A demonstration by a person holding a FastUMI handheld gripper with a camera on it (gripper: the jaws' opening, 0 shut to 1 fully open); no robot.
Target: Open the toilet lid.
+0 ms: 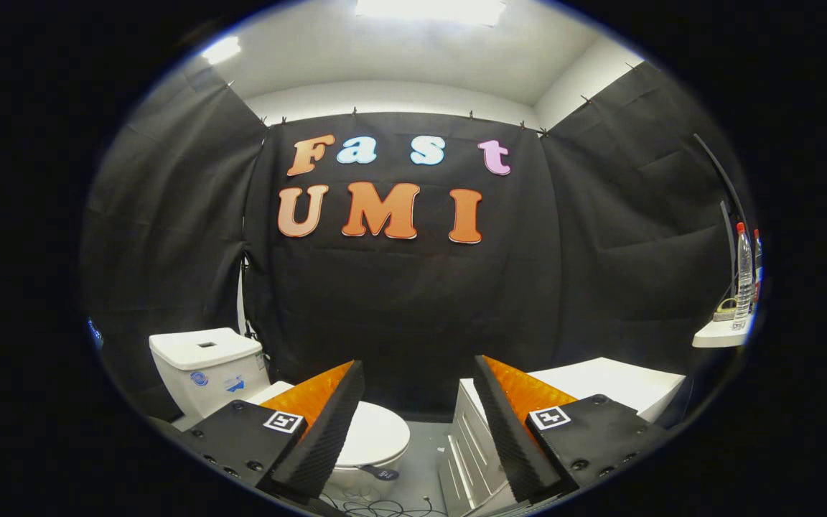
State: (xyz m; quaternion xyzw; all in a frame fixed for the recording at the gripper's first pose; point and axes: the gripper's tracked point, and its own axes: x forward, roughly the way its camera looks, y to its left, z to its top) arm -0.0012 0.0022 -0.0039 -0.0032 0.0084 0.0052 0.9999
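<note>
Two fingers of the gripper (417, 424) spreading wide apart, gripping nothing, hovering well short of the toilet (356, 452). Lying flat and shut beyond the left finger, half hidden behind it: the toilet lid (377, 434), with the tank (205, 362) standing just behind. Rising ahead of the right finger: a white cabinet (600, 384). Trailing across the floor below the bowl: loose cables (377, 508). Sitting off to the far right, well apart: a small shelf (718, 334) bearing a water bottle (744, 276). Likely risks from here: slipping off the lid's smooth rounded rim, pinching too shallowly, or knocking the right finger against the cabinet while swinging left.
</note>
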